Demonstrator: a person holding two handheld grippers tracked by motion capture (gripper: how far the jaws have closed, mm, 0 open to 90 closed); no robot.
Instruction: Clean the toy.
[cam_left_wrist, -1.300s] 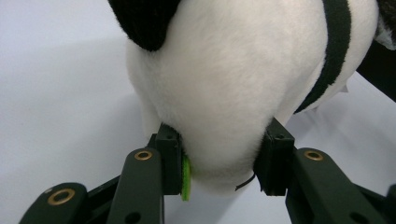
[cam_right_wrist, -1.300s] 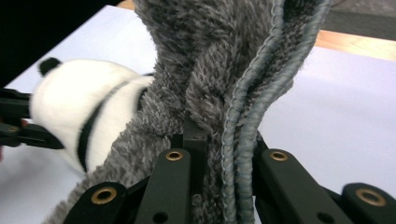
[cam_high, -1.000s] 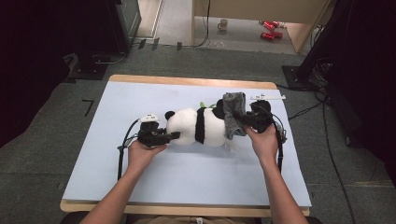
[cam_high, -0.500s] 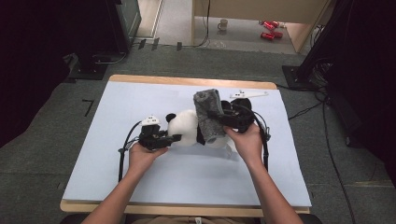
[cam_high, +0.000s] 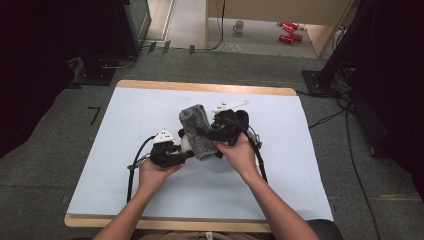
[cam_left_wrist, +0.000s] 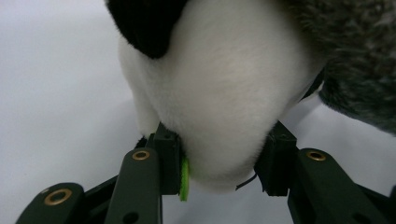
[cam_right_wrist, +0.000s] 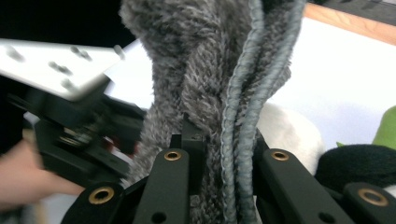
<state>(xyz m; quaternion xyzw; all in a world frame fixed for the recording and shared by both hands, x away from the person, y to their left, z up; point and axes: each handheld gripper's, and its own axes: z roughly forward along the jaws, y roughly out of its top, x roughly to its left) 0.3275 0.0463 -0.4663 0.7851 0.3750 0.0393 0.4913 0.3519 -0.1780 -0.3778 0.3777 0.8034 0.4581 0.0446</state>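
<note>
Two tools are at work, and from the high view I judge the job about halfway: the left tool (cam_high: 186, 154) holds the toy panda (cam_high: 186, 144) down on the surface (cam_high: 300, 165) near its middle, while the right tool (cam_high: 204, 132) carries a grey fuzzy hat (cam_high: 197, 131) that stands just over the panda's head end. The hat touches the toy but is not yet pulled down over it, as far as I can tell.

In the left gripper view my left tool (cam_left_wrist: 224, 163) is partly closed, its pads pressing into the white plush of the panda (cam_left_wrist: 219, 93) from both sides, with the grey hat (cam_left_wrist: 355, 60) at the upper right.

In the right gripper view my right tool (cam_right_wrist: 224, 149) is clamped nearly tight on the hat (cam_right_wrist: 210, 70), pinching its knitted edge. The panda (cam_right_wrist: 289, 130) lies just behind. What is left, I think: stretch the opening over the head, seat it, let go.
</note>
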